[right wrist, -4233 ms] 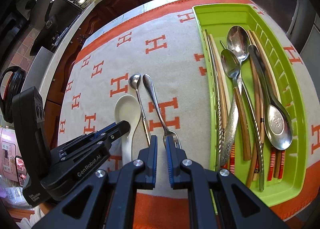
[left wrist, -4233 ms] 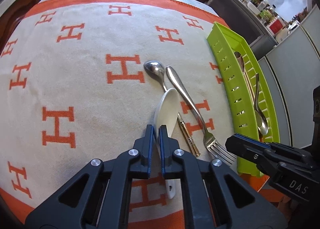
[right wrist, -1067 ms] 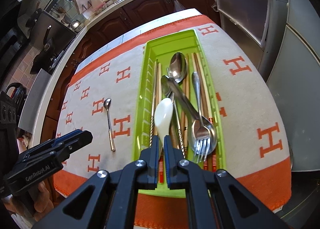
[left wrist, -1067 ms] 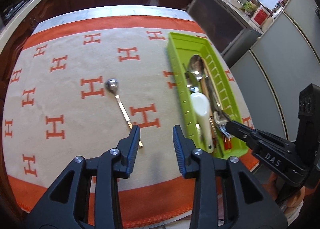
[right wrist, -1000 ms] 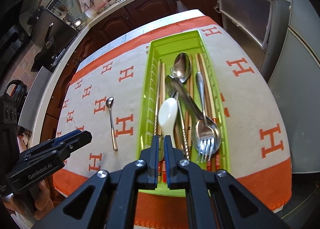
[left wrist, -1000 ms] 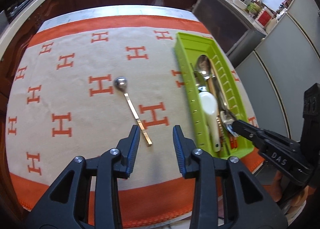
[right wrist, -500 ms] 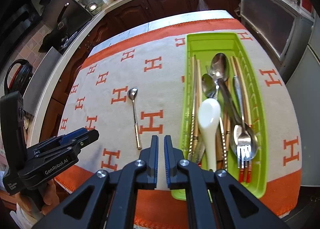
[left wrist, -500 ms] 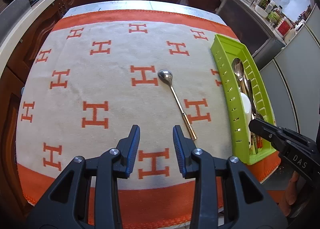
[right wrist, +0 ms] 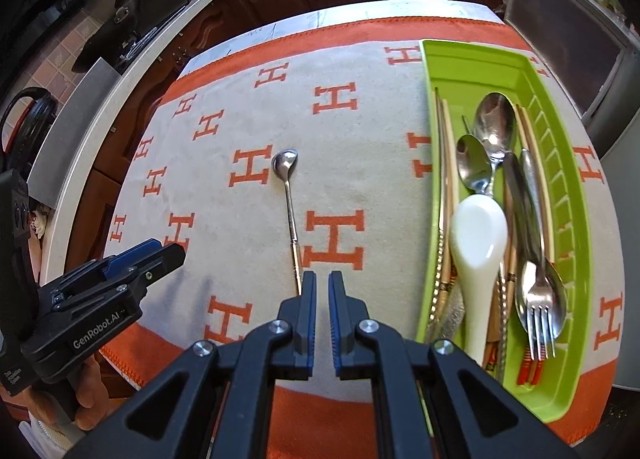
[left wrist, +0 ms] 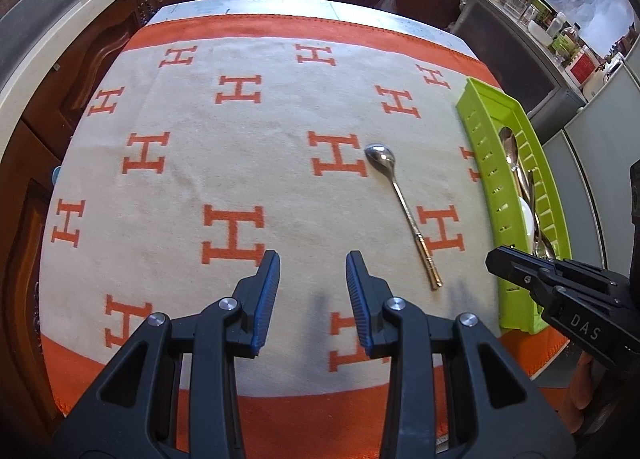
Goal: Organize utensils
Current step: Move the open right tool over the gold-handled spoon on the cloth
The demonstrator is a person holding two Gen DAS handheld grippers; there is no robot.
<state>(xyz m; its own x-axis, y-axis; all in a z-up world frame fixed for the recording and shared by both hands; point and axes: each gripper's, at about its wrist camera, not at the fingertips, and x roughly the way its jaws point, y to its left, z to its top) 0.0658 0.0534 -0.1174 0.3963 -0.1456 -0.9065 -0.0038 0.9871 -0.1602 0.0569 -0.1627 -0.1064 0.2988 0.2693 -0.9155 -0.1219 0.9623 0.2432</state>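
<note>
A small steel spoon [left wrist: 400,203] with a gold handle lies alone on the cloth, bowl away from me. In the right wrist view the small spoon [right wrist: 290,203] runs down to just beside my right gripper [right wrist: 322,279]. Its jaws are opening, a narrow gap with nothing in it. My left gripper [left wrist: 313,265] hovers open and empty over the cloth, left of the spoon's handle. The green tray [right wrist: 568,187] on the right holds a white ceramic spoon [right wrist: 478,243], a fork [right wrist: 540,311], steel spoons and chopsticks.
A cream cloth [left wrist: 240,163] with orange H marks and an orange border covers the table. Dark wooden cabinets and a pale counter edge [left wrist: 48,55] curve round the back and left. A hand [right wrist: 86,395] holds the left gripper's body at the lower left.
Both grippers have moved left, away from the tray and toward the small spoon, and sunk a little. The white spoon and the fork now lie in the tray. The right jaws' gap looks about the same.
</note>
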